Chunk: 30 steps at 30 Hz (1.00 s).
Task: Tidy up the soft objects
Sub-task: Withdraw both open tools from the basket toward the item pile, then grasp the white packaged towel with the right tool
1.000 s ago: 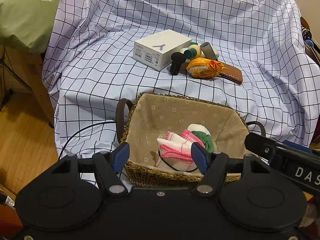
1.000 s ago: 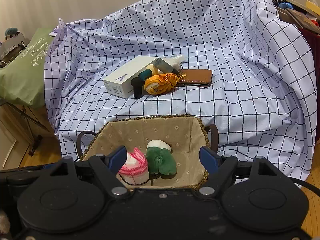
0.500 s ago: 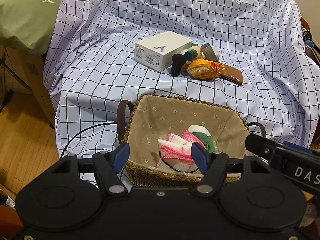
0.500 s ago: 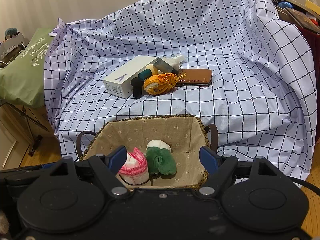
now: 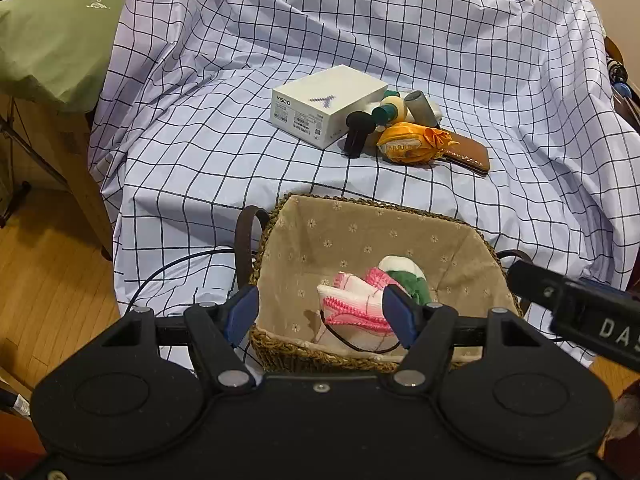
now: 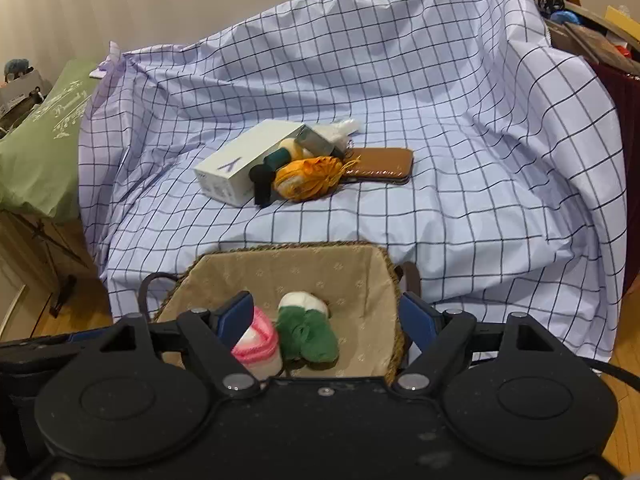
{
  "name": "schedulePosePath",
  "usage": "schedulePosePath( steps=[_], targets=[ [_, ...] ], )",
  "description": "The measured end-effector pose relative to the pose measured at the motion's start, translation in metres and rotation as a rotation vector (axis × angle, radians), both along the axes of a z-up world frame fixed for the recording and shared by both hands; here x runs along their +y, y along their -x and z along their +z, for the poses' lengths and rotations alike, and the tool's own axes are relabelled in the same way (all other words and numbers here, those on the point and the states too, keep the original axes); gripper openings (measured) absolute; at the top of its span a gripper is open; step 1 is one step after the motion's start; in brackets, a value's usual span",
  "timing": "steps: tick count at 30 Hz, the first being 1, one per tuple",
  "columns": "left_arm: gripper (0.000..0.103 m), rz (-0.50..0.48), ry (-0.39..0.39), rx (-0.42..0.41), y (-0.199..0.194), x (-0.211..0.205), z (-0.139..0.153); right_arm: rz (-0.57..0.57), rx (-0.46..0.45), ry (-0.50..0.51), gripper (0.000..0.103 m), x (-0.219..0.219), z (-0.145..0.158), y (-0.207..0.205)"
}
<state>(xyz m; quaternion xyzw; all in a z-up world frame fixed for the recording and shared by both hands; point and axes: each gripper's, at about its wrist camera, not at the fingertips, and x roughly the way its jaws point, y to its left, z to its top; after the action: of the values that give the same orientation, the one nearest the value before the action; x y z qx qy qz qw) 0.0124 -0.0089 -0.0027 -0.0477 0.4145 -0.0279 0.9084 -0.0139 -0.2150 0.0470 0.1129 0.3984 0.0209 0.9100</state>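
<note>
— Left wrist view first: what do we see?

— We see our left gripper (image 5: pixel 322 314) hanging above the near rim of a woven basket (image 5: pixel 476 248) lined with tan cloth. Its two blue-tipped fingers stand spread apart, with nothing pinched between them.

— And inside the basket?

— We find a pink and white knitted piece (image 5: pixel 352 306) beside a green and white knitted piece (image 5: pixel 408 276), touching each other on the basket floor. A thin black cord (image 5: pixel 172 268) trails off to the left over the checked sheet (image 5: pixel 200 160).

— What lies farther back?

— We count a white box (image 5: pixel 324 106), an orange soft pouch (image 5: pixel 408 144) just beside it, a brown leather case (image 5: pixel 468 154) and a few small bottles (image 5: pixel 394 110) bunched together, well apart from the basket. A green pillow (image 5: pixel 56 28) sits at far left.

— Does the right wrist view agree?

— Yes. We see our right gripper (image 6: pixel 326 318) also above the basket, fingers spread wide and holding nothing, with both knitted pieces below.
</note>
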Motion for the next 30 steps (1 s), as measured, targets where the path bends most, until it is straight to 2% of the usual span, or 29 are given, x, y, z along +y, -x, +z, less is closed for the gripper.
schedulePosePath(
  steps=[7,16,30],
  targets=[
    [0.064,-0.003,-0.002,0.016,-0.012,-0.002,-0.001,-0.043,-0.002,-0.010,0.080,-0.012,0.002,-0.013],
    [0.064,-0.035,-0.050,-0.014,-0.030,-0.009,0.005,-0.065,0.010,-0.014,0.080,-0.018,0.004,-0.043],
    [0.065,-0.070,-0.065,0.007,-0.088,-0.017,0.000,-0.041,0.030,-0.020,0.080,-0.006,-0.001,-0.123]
  ],
)
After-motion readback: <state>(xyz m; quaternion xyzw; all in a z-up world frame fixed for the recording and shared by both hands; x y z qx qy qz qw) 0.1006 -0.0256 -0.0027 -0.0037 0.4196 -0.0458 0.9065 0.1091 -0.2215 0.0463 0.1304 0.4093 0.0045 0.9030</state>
